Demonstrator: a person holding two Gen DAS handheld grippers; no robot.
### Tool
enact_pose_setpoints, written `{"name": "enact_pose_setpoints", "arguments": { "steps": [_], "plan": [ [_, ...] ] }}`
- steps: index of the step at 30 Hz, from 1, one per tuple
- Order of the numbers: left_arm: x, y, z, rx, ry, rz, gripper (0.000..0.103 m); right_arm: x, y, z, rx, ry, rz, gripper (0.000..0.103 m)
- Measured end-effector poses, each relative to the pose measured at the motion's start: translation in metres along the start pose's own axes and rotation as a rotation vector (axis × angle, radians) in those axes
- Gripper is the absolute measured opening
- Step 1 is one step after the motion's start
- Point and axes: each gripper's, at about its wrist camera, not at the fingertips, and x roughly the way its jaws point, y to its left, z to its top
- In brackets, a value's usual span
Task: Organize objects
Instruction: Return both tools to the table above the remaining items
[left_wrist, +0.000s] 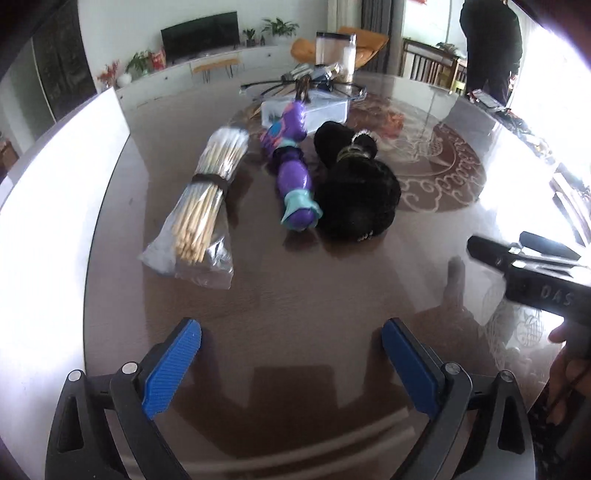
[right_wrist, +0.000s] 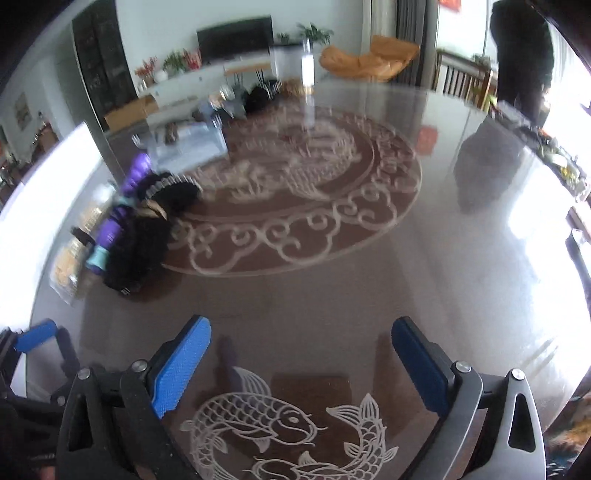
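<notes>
Glass-topped round table with pale etched fish and scroll patterns fills both views, and on it three things lie side by side: a clear plastic bag of thin wooden sticks bound by a black band, a purple plastic toy with teal trim just to its right, and a black curly wig tied with a gold band touching the toy's far side. Behind them sits a white box, and farther back a clear cylindrical container. The left gripper hangs over bare glass near the table edge with its blue-padded jaws spread wide and nothing between them — well short of the bag. The right gripper is likewise wide open and empty above an etched fish pair, the wig and toy off to its left. A person in dark clothing stands beyond the table's far side.
</notes>
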Motion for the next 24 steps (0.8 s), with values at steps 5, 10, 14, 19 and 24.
{"name": "enact_pose_setpoints", "arguments": {
  "steps": [5,10,14,19,24],
  "plan": [
    [0.007,-0.004,0.008,-0.013,-0.021,0.007,0.103,0.009,-0.009,-0.001,0.019,0.006,-0.019,0.103],
    [0.016,-0.006,0.014,-0.011,-0.026,0.007,0.103,0.009,-0.007,-0.006,-0.003,0.006,-0.053,0.103],
    [0.018,-0.004,0.010,-0.011,-0.028,0.006,0.103,0.007,-0.007,-0.007,-0.001,0.000,-0.056,0.103],
    [0.018,-0.004,0.010,-0.011,-0.029,0.006,0.103,0.008,-0.005,-0.006,0.001,-0.005,-0.059,0.103],
    [0.019,-0.004,0.010,-0.011,-0.029,0.006,0.103,0.007,-0.005,-0.007,0.004,-0.008,-0.061,0.103]
  ]
}}
